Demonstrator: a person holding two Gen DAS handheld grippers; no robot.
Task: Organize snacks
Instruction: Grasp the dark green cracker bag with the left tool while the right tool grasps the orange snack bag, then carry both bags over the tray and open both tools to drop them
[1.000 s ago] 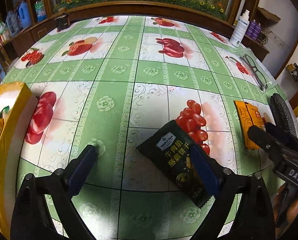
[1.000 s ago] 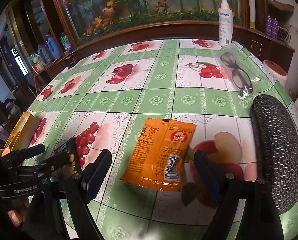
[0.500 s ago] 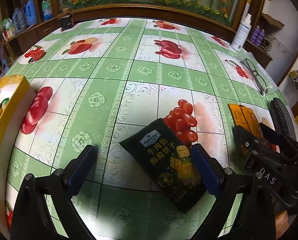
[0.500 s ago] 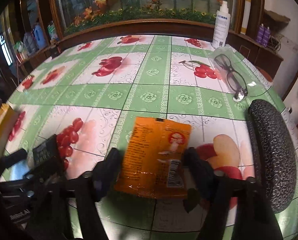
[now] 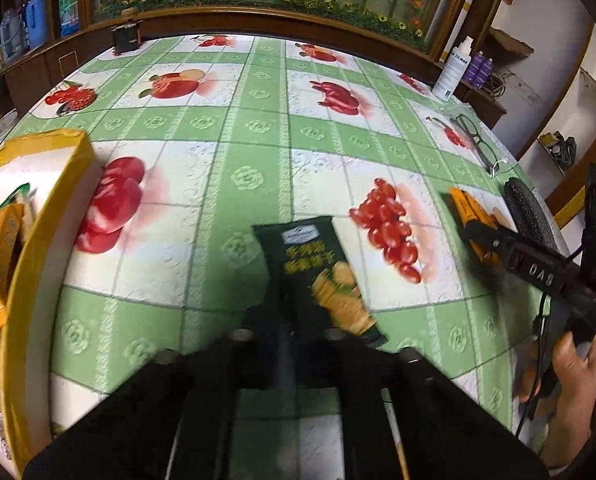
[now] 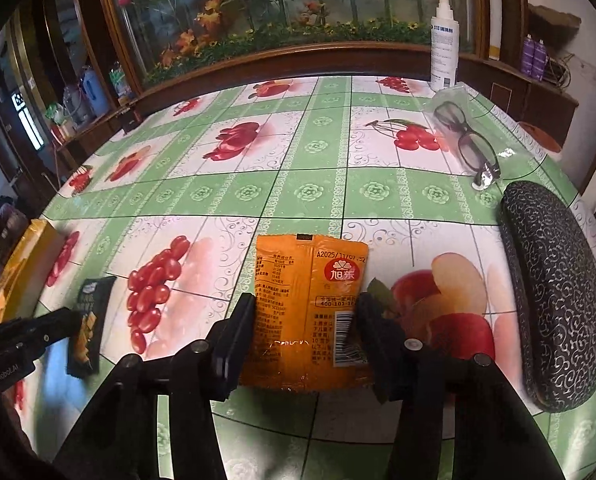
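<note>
Orange packet (image 6: 310, 312) flat on the tablecloth (image 6: 298, 192), label down, right gripper (image 6: 304, 320) closed in on both long edges — fingers (image 6: 233, 332) touching its sides. Green packet (image 5: 322, 276) lies left of it, its near end pinched in the left gripper (image 5: 293, 336), which has shut on it. Yellow box (image 5: 45, 216) at far left; black case (image 6: 554, 292) and glasses (image 6: 466, 140) to the right.

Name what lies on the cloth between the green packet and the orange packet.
Only bare cloth with printed red fruit separates the green packet from the orange packet; the right wrist view shows it.
</note>
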